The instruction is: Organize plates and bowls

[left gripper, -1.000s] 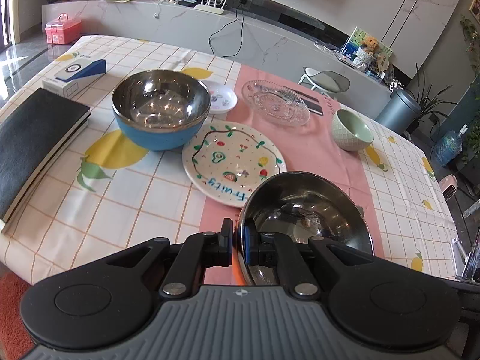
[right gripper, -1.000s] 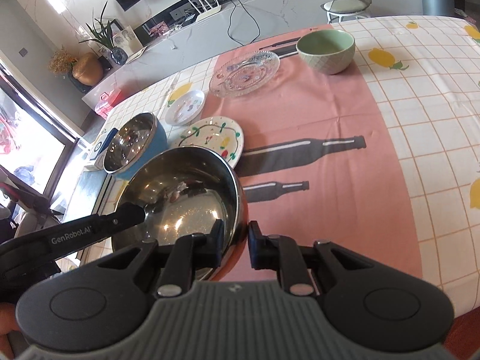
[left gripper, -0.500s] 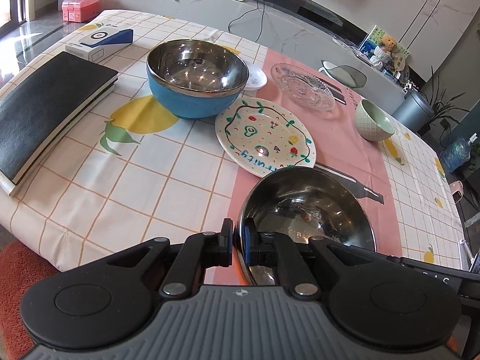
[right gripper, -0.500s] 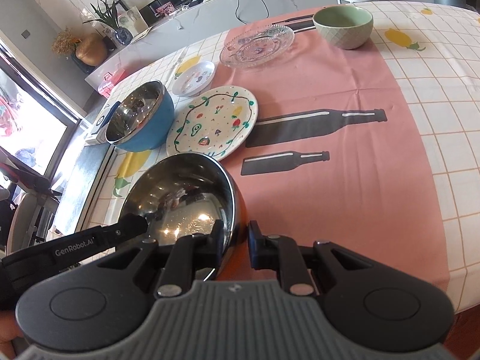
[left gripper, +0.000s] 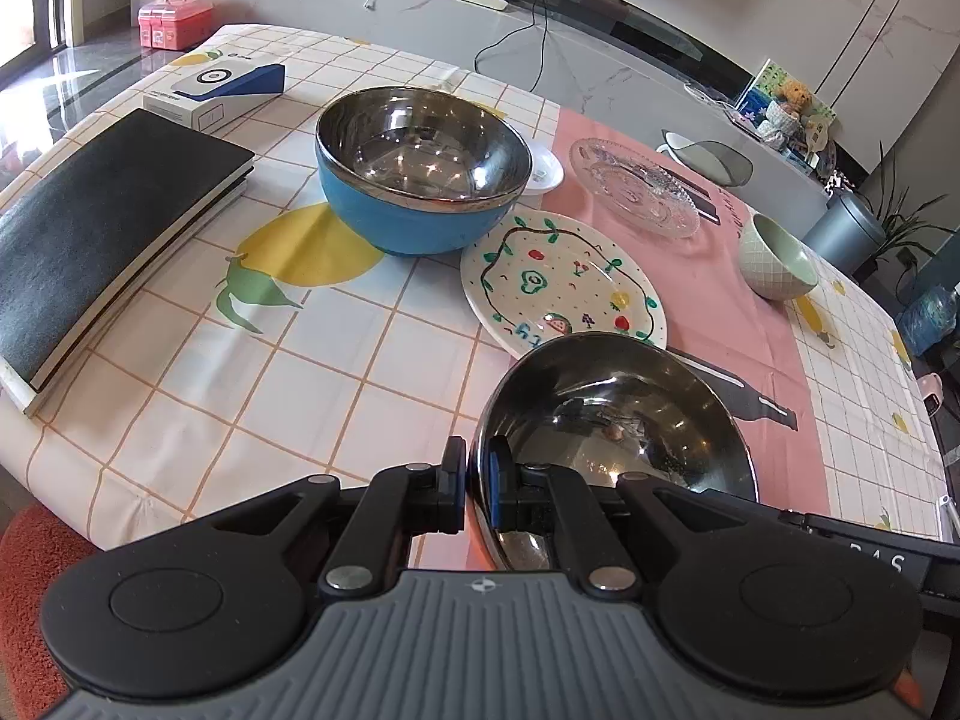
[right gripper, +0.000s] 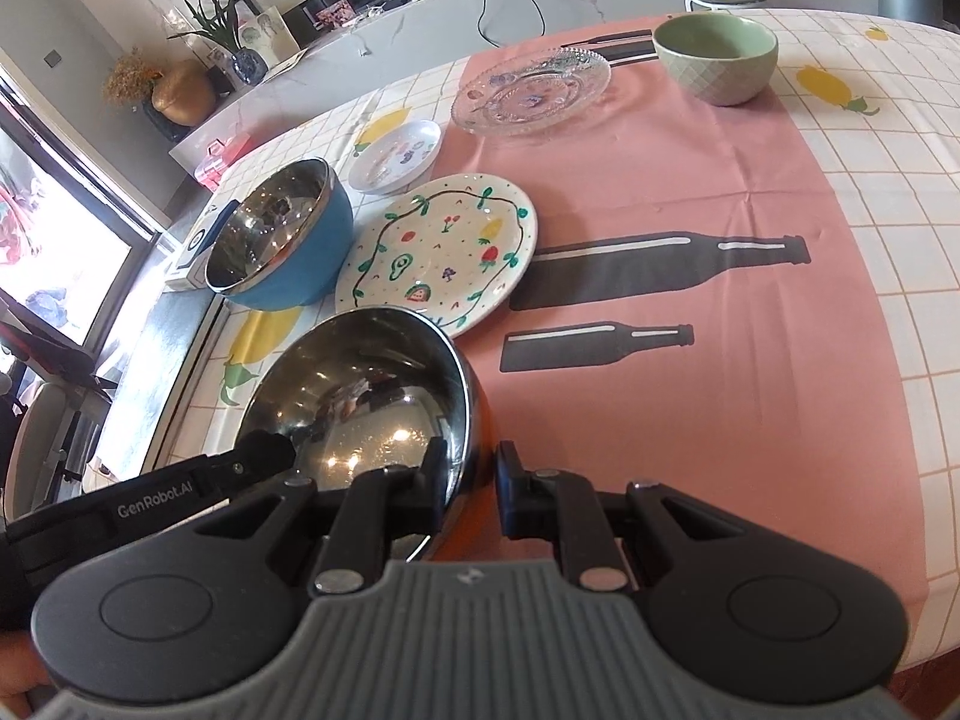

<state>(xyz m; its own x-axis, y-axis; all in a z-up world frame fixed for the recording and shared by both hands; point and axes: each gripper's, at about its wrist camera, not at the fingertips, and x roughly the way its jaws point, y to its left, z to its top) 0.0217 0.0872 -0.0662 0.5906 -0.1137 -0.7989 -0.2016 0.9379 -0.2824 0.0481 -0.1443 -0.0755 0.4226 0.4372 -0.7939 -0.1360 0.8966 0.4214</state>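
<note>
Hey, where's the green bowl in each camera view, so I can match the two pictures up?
Left wrist view: the green bowl is at right of centre, on the pink strip's right edge, right of the glass plate.
Right wrist view: the green bowl is at upper right, again right of the glass plate.
Shared landmark: the fruit plate, nearer the camera in both.
</note>
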